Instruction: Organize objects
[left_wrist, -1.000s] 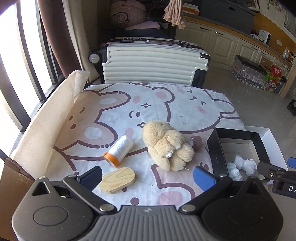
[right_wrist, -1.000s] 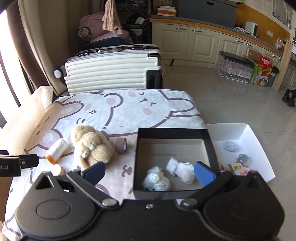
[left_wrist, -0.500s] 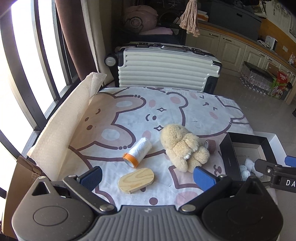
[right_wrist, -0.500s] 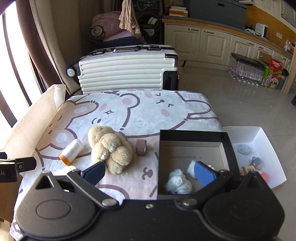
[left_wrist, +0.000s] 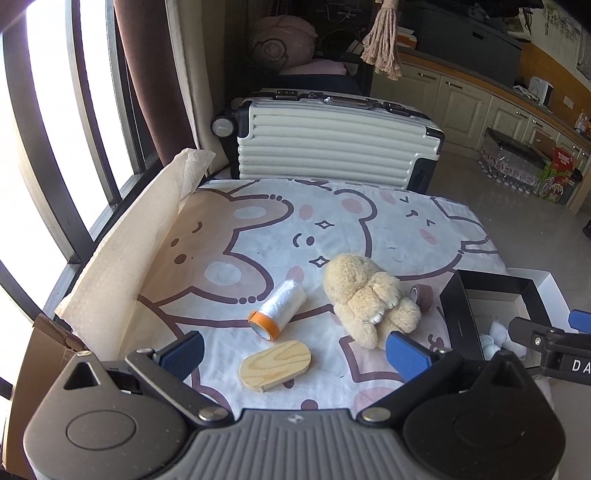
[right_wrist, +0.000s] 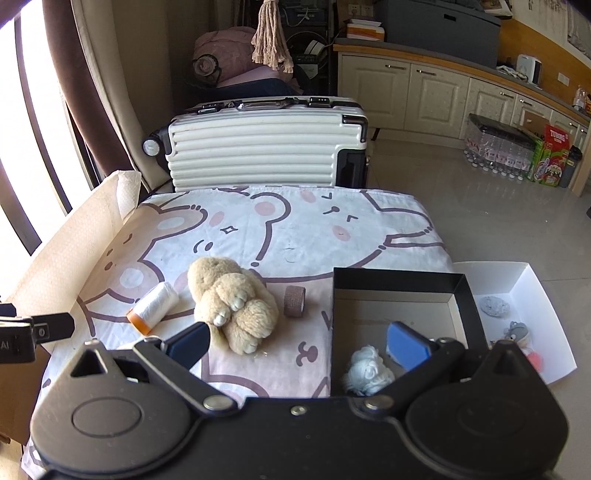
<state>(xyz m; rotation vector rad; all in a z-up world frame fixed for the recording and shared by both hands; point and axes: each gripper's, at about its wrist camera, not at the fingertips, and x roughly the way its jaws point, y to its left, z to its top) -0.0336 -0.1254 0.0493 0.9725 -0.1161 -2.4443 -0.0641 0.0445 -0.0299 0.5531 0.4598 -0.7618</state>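
Note:
On the bear-print cloth (left_wrist: 258, 229) lie a tan plush bunny (left_wrist: 365, 295) (right_wrist: 232, 299), a white thread spool with an orange end (left_wrist: 277, 308) (right_wrist: 153, 308), an oval wooden piece (left_wrist: 276, 364) and a small brown tape roll (left_wrist: 423, 293) (right_wrist: 294, 301). A black box (right_wrist: 399, 277) (left_wrist: 456, 314) holds white fluffy items (right_wrist: 367, 371). My left gripper (left_wrist: 293, 352) is open and empty, just in front of the wooden piece. My right gripper (right_wrist: 297, 341) is open and empty, between the bunny and the black box.
A white tray (right_wrist: 532, 284) with small grey and pink toys lies right of the black box. A white suitcase (right_wrist: 266, 144) stands behind the table. A folded paper sheet (left_wrist: 122, 258) lines the left edge by the window. Kitchen cabinets (right_wrist: 424, 96) stand far right.
Both grippers have drawn back and shifted left; the bunny, spool and wooden piece now sit further right in both views. Both stay open. No object has moved.

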